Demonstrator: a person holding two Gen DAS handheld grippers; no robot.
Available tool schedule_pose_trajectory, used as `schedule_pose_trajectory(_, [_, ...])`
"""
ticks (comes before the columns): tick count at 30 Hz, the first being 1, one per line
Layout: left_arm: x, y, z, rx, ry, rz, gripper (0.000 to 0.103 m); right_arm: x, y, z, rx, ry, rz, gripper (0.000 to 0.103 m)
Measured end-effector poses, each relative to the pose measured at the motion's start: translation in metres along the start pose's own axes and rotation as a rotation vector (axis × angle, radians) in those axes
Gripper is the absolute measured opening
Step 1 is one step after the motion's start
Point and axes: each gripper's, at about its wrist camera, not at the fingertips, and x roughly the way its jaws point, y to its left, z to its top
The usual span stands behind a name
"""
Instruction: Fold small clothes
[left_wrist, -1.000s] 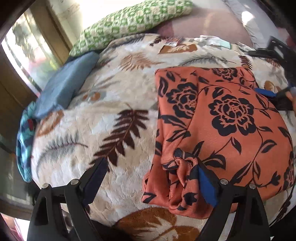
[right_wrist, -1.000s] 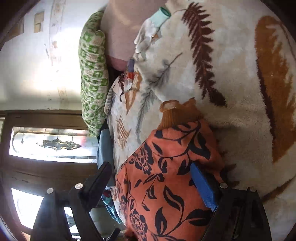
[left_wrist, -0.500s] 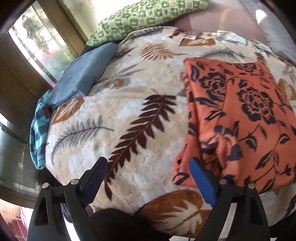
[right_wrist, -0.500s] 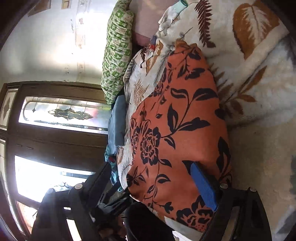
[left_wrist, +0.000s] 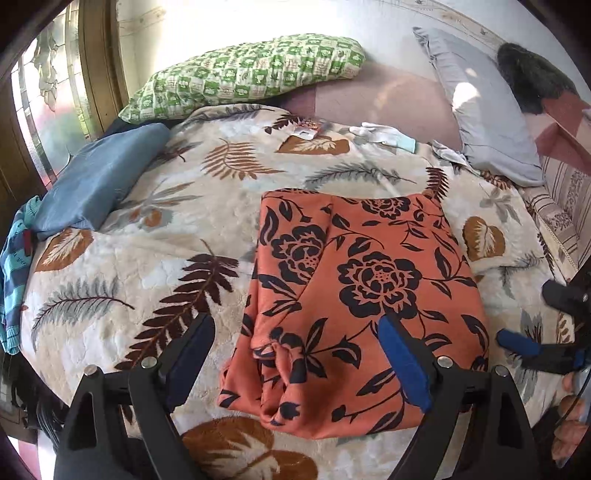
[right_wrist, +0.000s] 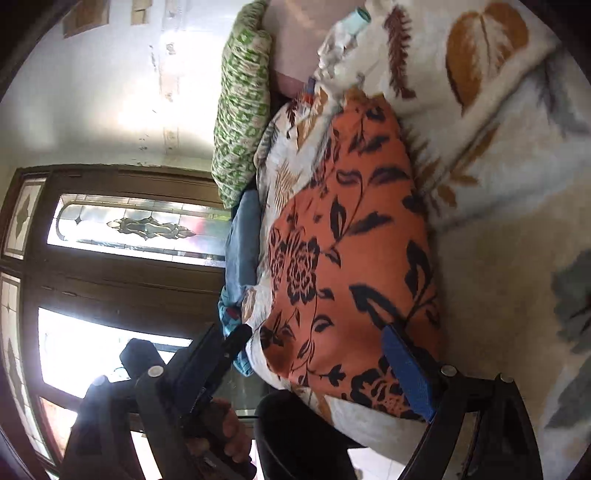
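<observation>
While both grippers hang apart from the cloth, the left gripper (left_wrist: 295, 362) tilts steeply down over the near edge of the folded orange garment with black flower print (left_wrist: 354, 295), jaws wide, nothing between the pads. The right gripper (left_wrist: 524, 317), rolled onto its side, sits just off the garment's right edge, jaws wide and empty; fingertips of the hand (left_wrist: 570, 424) gripping it show at the frame's lower right. Garment lies flat in a rough rectangle on the cream fleece blanket with brown leaf print (left_wrist: 155, 258), long axis running from the near edge toward the green checked pillow (left_wrist: 243, 77). Bunched folds sit at its near left corner. Folded blue cloth (left_wrist: 96, 184) lies well left of the garment.
</observation>
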Motion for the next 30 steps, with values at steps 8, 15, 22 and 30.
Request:
schedule_pose_trajectory(8, [0.055,0.012,-0.006,-0.015,0.104,0.036,0.092,0.016,-0.04,0.07,0.066,-0.027,-0.105,0.091])
schedule_pose_trajectory(15, [0.064,0.025,-0.012,-0.064,0.112,0.009,0.096,0.067,-0.038,0.082,0.01,0.059,-0.157,0.035])
schedule_pose_trajectory(22, [0.07,0.031,-0.012,-0.079,0.118,-0.006,0.099,0.075,-0.007,0.074,-0.138,0.058,-0.391,0.033])
schedule_pose_trajectory(30, [0.068,0.033,-0.012,-0.08,0.118,0.01,0.099,0.024,-0.003,0.044,-0.07,-0.031,-0.282,0.077])
